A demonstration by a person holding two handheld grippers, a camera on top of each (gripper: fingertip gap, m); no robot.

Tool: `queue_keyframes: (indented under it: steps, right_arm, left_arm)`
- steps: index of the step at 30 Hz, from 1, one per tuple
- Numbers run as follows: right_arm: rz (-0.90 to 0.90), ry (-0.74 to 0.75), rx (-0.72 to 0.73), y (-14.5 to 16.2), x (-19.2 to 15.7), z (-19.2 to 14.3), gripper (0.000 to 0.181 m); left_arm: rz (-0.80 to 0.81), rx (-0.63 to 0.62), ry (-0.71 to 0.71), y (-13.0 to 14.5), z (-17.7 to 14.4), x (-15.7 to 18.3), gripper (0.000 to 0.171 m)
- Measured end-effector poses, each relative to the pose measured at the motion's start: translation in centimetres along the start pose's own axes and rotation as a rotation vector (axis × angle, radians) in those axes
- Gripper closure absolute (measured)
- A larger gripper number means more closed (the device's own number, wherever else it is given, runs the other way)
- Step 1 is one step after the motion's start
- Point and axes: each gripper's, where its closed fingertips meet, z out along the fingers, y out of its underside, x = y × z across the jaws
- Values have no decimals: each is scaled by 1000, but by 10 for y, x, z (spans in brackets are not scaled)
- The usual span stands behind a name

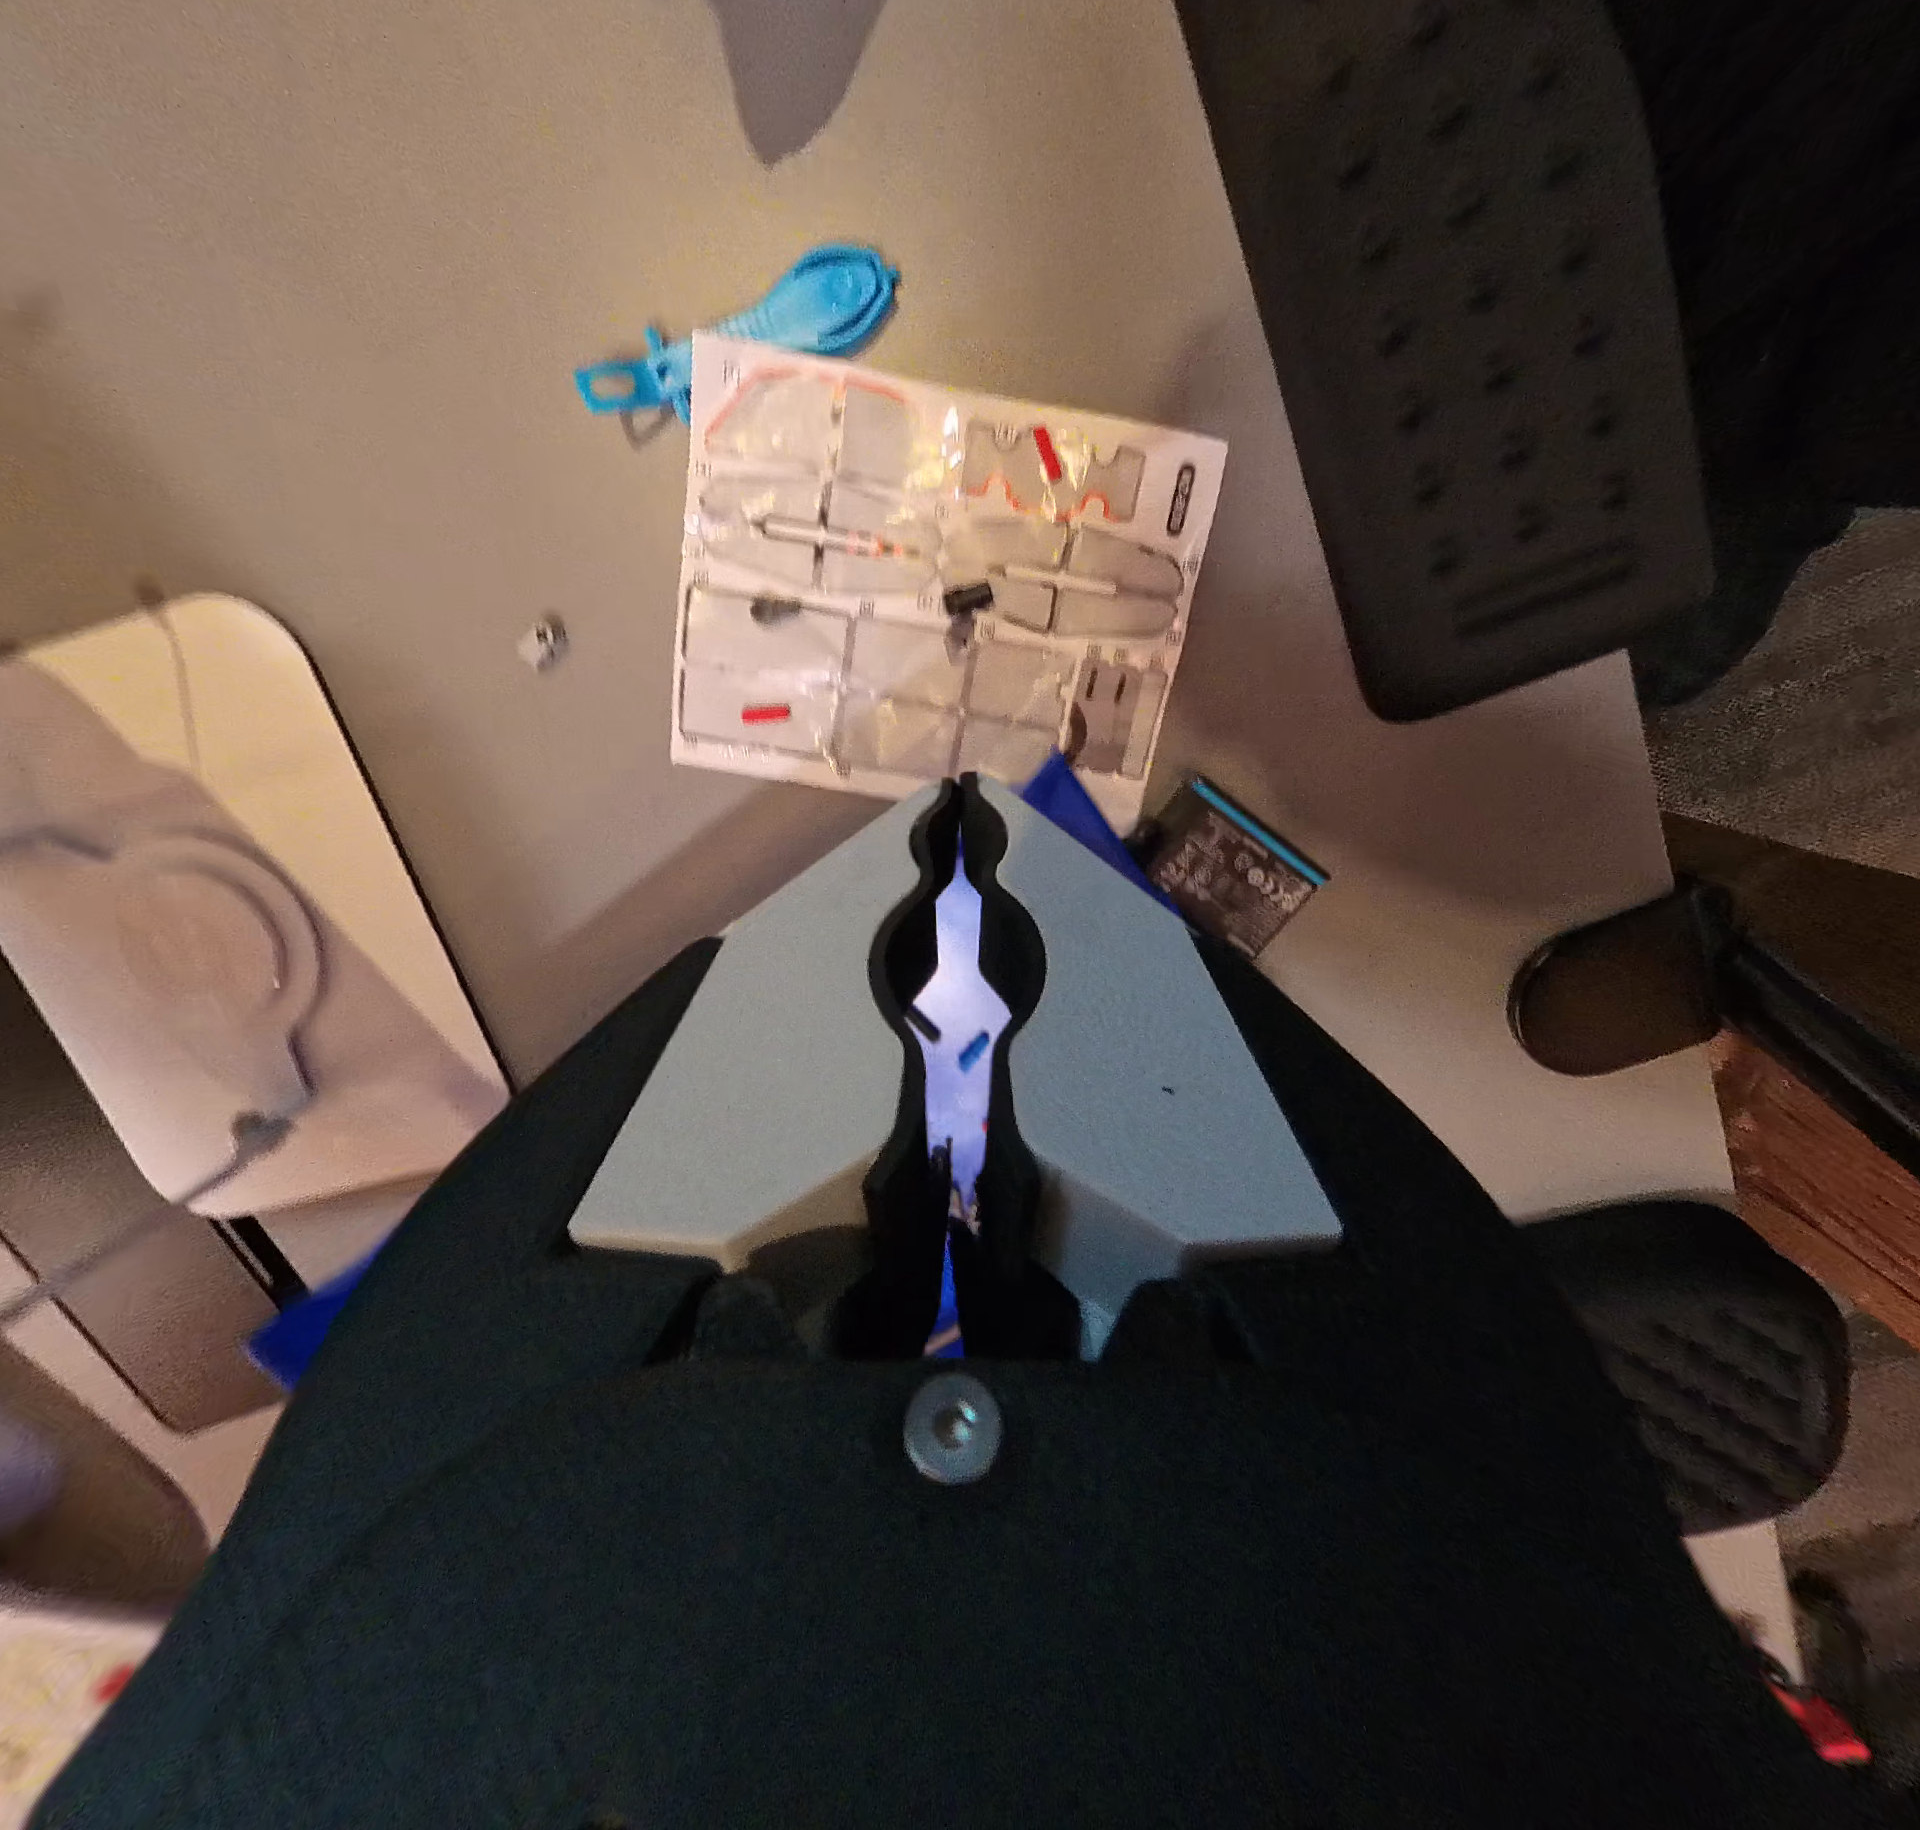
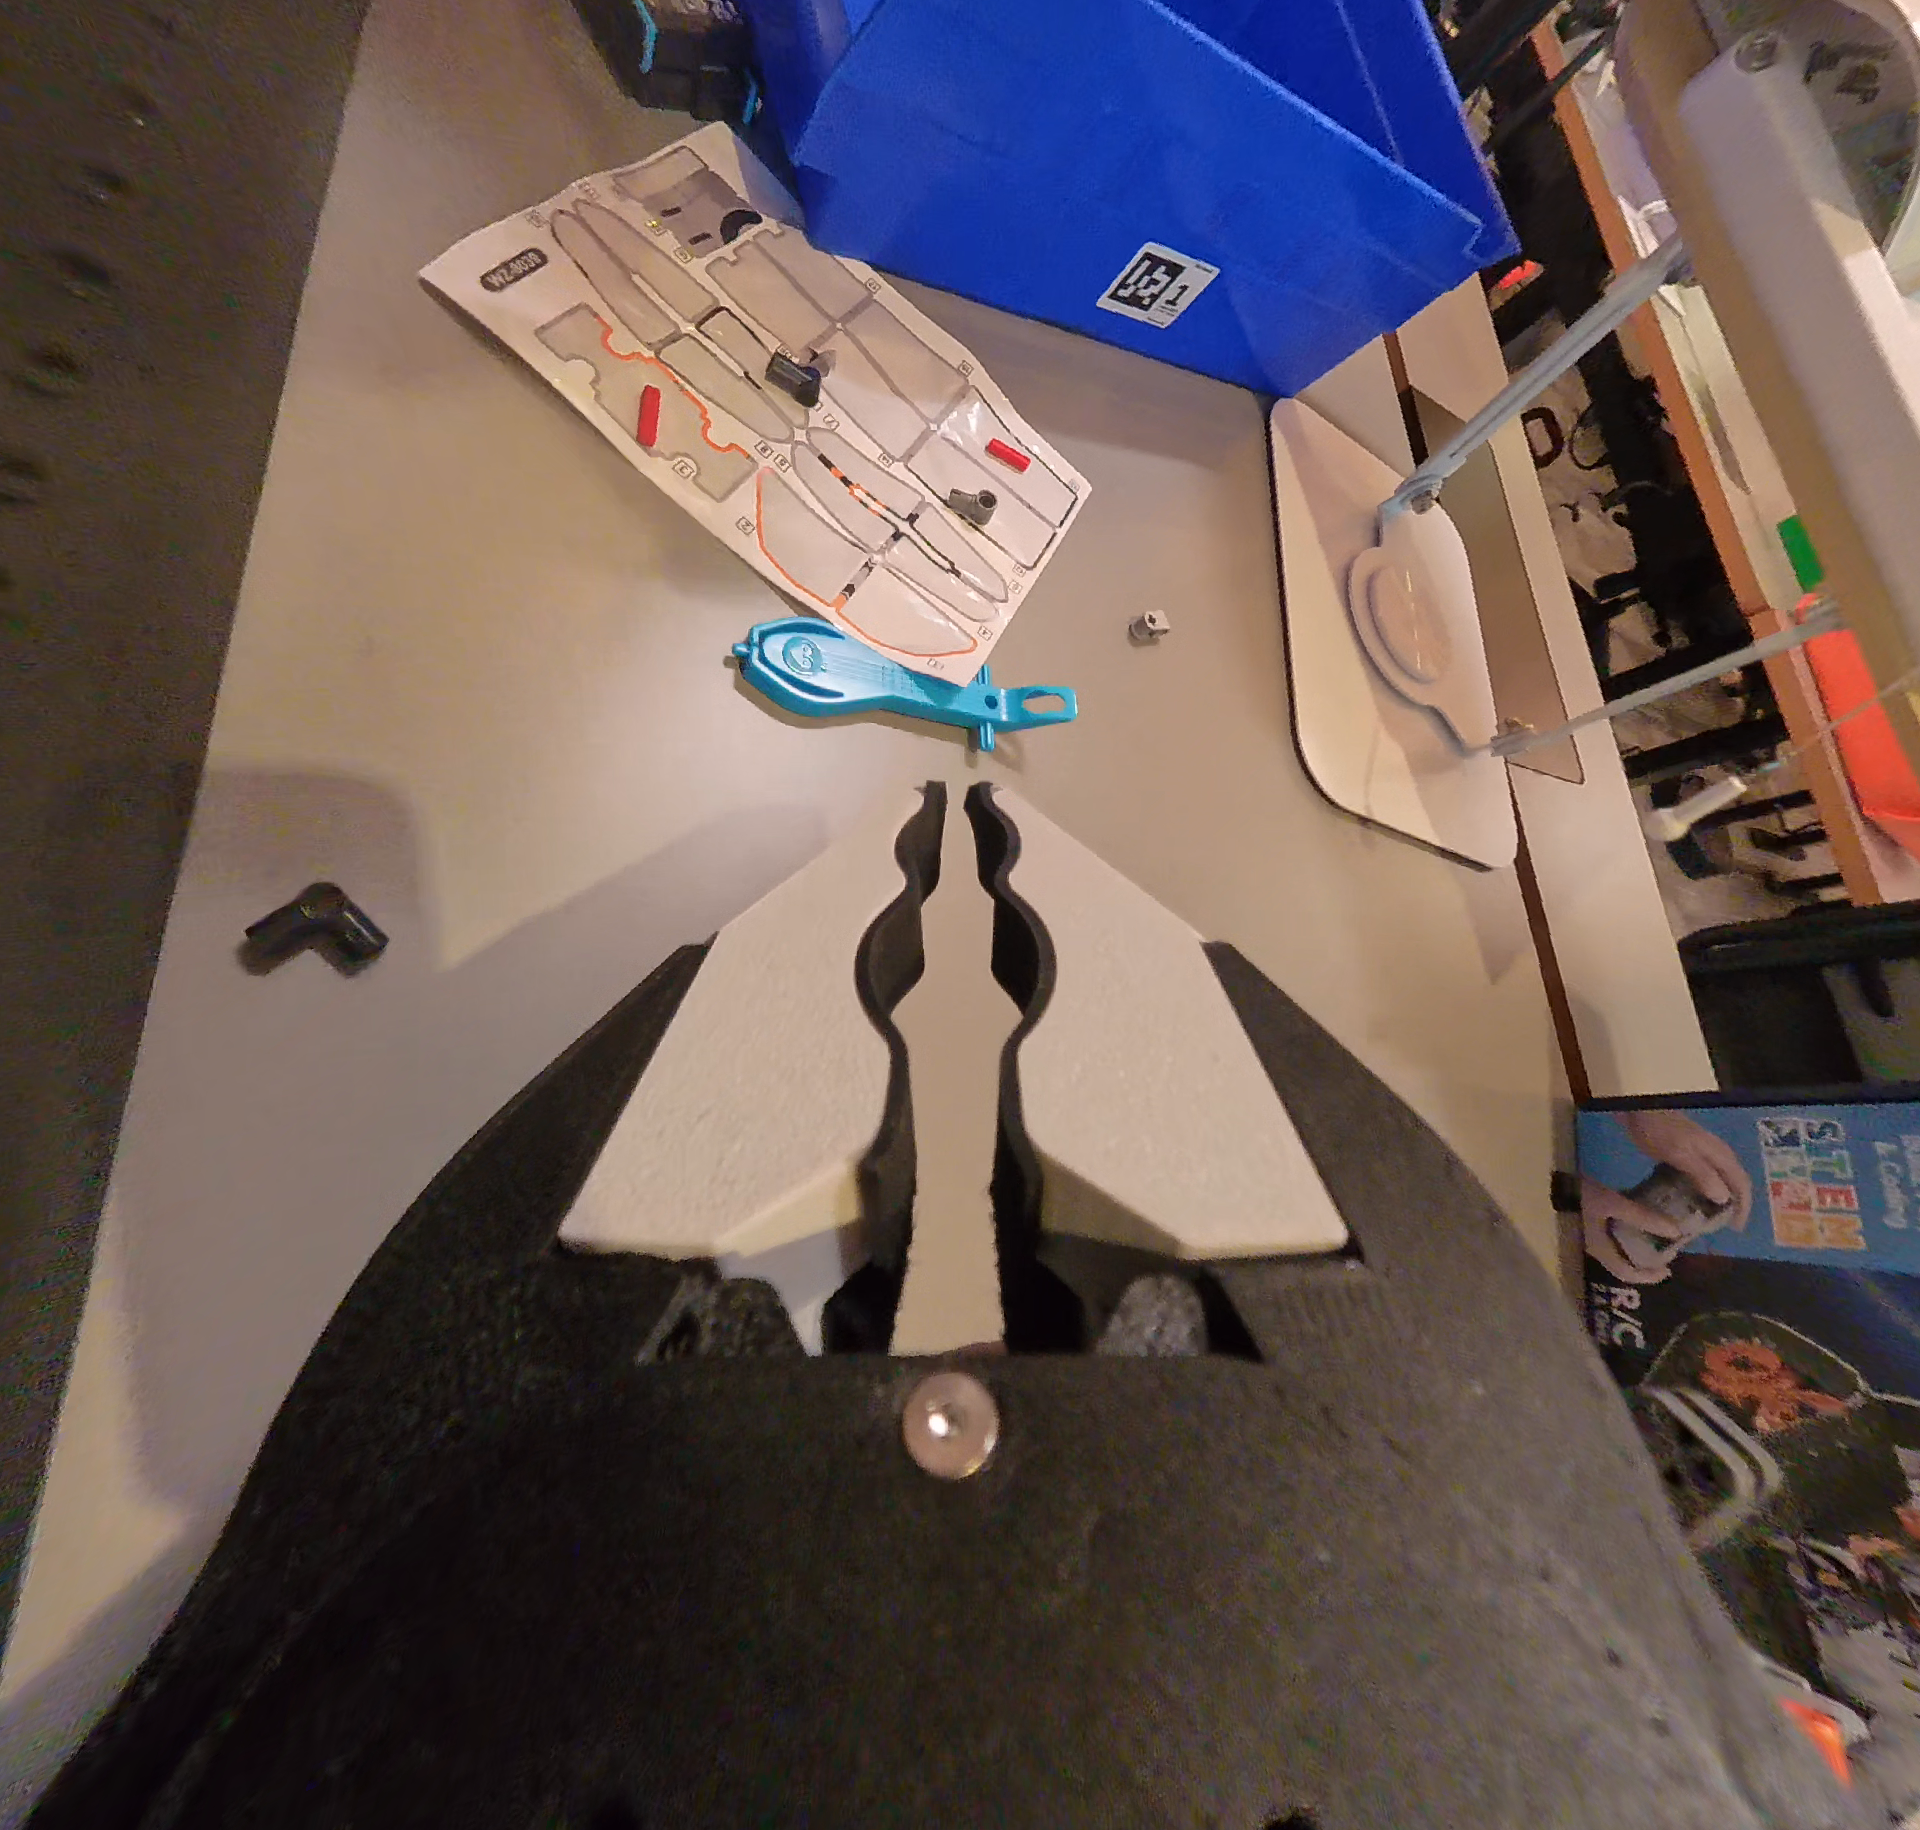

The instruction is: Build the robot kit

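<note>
Your left gripper (image 1: 958,788) points forward and down, its two black wavy-edged fingers (image 1: 1000,959) pressed together at the tips, with nothing visibly caught between them. Your right gripper (image 2: 956,793) tilts down the same way, its fingers (image 2: 1013,939) nearly closed, a thin gap showing at the tips and nothing held.

left hand-held gripper (image 1: 958,788) closed, empty | above blue bin (image 1: 1070,793) | near sticker sheet (image 1: 935,575)
</note>
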Motion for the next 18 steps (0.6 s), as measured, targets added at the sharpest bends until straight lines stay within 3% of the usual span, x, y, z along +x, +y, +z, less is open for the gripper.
queue_keyframes:
  steps: [8,18]
  right_arm:
    - [-28,-14,-20,3,-2,-2,177]
    - [-53,-25,-24,2,-6,-3,177]
  left_arm:
    - [65,28,64,-33,29,-20,171]
    - [72,-16,115,-32,59,-30,171]
